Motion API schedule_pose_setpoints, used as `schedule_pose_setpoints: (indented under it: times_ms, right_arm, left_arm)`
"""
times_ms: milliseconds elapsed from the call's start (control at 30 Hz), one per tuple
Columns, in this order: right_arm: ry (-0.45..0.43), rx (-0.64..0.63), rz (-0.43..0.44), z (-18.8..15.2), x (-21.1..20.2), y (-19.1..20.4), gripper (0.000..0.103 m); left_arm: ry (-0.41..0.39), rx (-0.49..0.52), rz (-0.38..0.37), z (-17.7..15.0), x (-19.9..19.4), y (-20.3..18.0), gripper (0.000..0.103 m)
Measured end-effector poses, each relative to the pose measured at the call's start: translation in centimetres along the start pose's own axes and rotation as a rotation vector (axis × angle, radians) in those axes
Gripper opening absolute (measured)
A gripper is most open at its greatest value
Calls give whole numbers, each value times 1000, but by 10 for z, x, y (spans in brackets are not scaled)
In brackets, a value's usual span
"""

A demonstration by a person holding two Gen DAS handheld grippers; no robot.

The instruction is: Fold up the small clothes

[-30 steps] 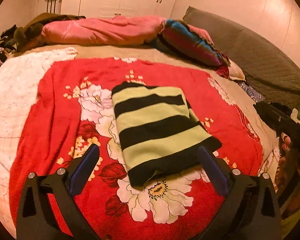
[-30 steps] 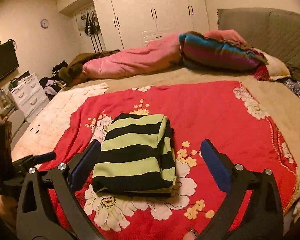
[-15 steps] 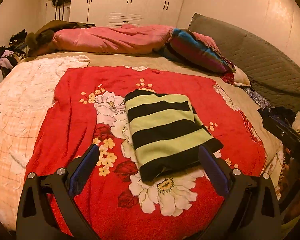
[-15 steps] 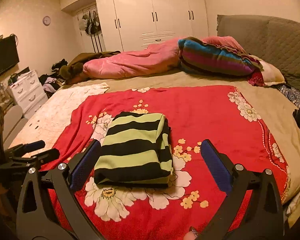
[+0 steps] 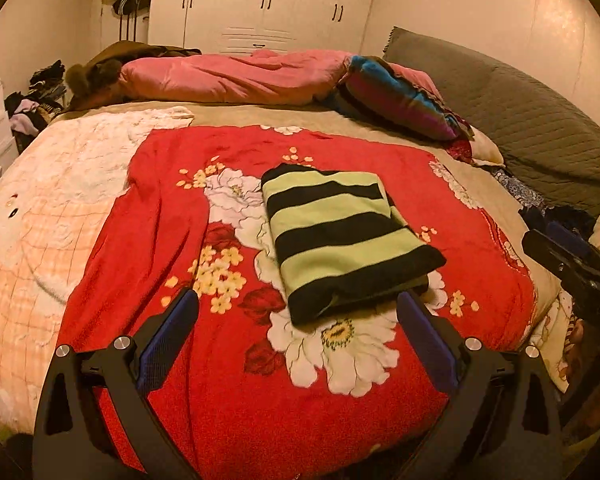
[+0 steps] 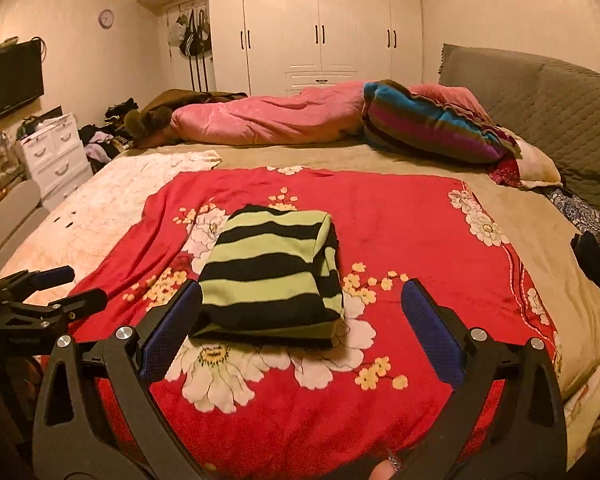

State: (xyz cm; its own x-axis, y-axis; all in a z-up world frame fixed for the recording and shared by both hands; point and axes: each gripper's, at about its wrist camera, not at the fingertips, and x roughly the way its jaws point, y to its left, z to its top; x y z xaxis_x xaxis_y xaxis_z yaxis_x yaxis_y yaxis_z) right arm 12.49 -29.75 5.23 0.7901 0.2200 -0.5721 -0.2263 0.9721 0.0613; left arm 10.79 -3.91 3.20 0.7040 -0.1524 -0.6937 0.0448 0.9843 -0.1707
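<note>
Red floral blanket (image 6: 400,216) on bed, folded striped garment (image 6: 272,272) atop, left gripper (image 5: 298,312) and right gripper (image 6: 302,300) both spread, empty

The folded garment (image 5: 340,236) at frame centre carries alternating light green and black stripes. It lies on a red blanket (image 5: 172,240) printed with white and yellow flowers. Both grippers show blue pads (image 6: 428,328) on black frames. At the upper centre lies a pink duvet (image 6: 268,118).

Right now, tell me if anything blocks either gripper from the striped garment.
Nothing visible does. The folded striped garment lies alone on the red floral blanket, and both the right gripper and the left gripper are open with only bare blanket between them and it.
</note>
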Motion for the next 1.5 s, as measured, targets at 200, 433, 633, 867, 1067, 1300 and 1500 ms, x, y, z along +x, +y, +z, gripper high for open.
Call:
schedule_pose_setpoints:
  times_ms: [200,433,633,867,1067,1300,1500]
  right_arm:
    - [82,12,-2,-25,5,0,94]
    - [174,-3,-15,-55,18,6,94]
    - [201,3,-24,-62,26,6,94]
    - [212,15,-11,-65,29,3,94]
    - [215,18,-10,-64,31,1,94]
    - [215,22,-11,-64,31,1,94]
    - [215,21,-18,-65,31,1,94]
  left_arm:
    - [49,-19,23,-22,0,3,99]
    - [126,-35,25,-48,12,3,99]
    - [160,-57,20,-54,22,6,99]
    - [164,-55,22,-55,24,5,99]
    - [154,-50,29,-52,22,4,99]
    - [141,-43,27,-50,18,2,99]
    - [137,-24,42,-49,17,-1,99]
